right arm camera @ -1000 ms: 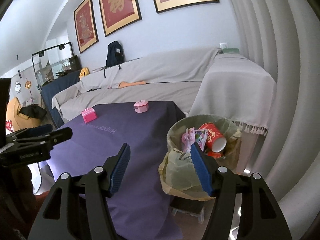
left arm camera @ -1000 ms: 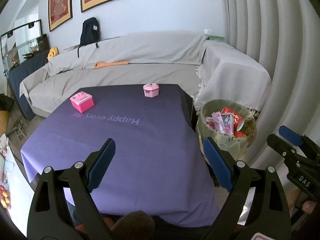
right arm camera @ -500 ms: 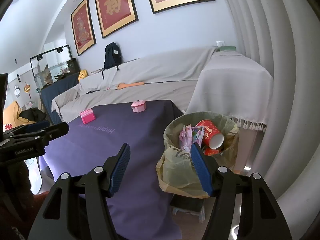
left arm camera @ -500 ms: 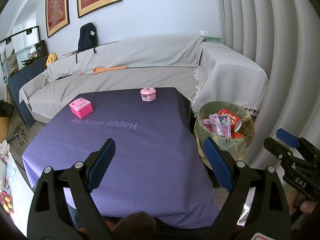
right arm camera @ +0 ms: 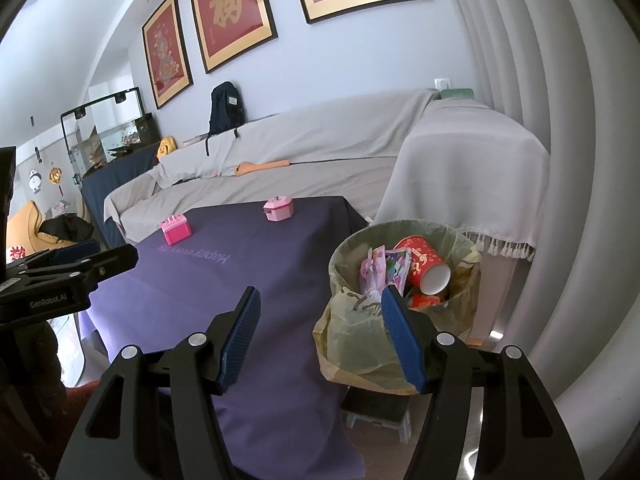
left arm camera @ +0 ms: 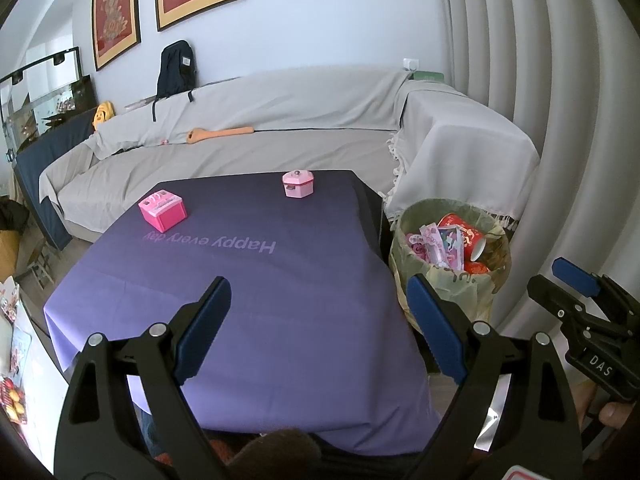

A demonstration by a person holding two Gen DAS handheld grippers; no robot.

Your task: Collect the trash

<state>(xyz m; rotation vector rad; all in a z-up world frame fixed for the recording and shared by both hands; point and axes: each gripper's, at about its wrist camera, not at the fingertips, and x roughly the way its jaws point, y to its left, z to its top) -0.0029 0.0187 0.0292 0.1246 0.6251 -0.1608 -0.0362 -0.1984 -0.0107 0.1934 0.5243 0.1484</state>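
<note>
A trash bin (left arm camera: 448, 276) lined with a yellow-green bag stands on the floor right of the purple-clothed table (left arm camera: 248, 280); it also shows in the right wrist view (right arm camera: 360, 344). It holds a red paper cup (right arm camera: 424, 266) and pink wrappers (right arm camera: 378, 270). My left gripper (left arm camera: 320, 320) is open and empty above the table's near edge. My right gripper (right arm camera: 320, 328) is open and empty, near the bin's front rim. It also shows in the left wrist view (left arm camera: 576, 292).
Two pink toy boxes sit on the table, one at the left (left arm camera: 163, 209) and one at the far side (left arm camera: 298, 184). A grey-covered sofa (left arm camera: 256, 136) runs behind the table. White curtains (left arm camera: 560, 120) hang at the right.
Both grippers have drawn back and risen a little; the table and bin look slightly farther and lower. Both stay open and empty.
</note>
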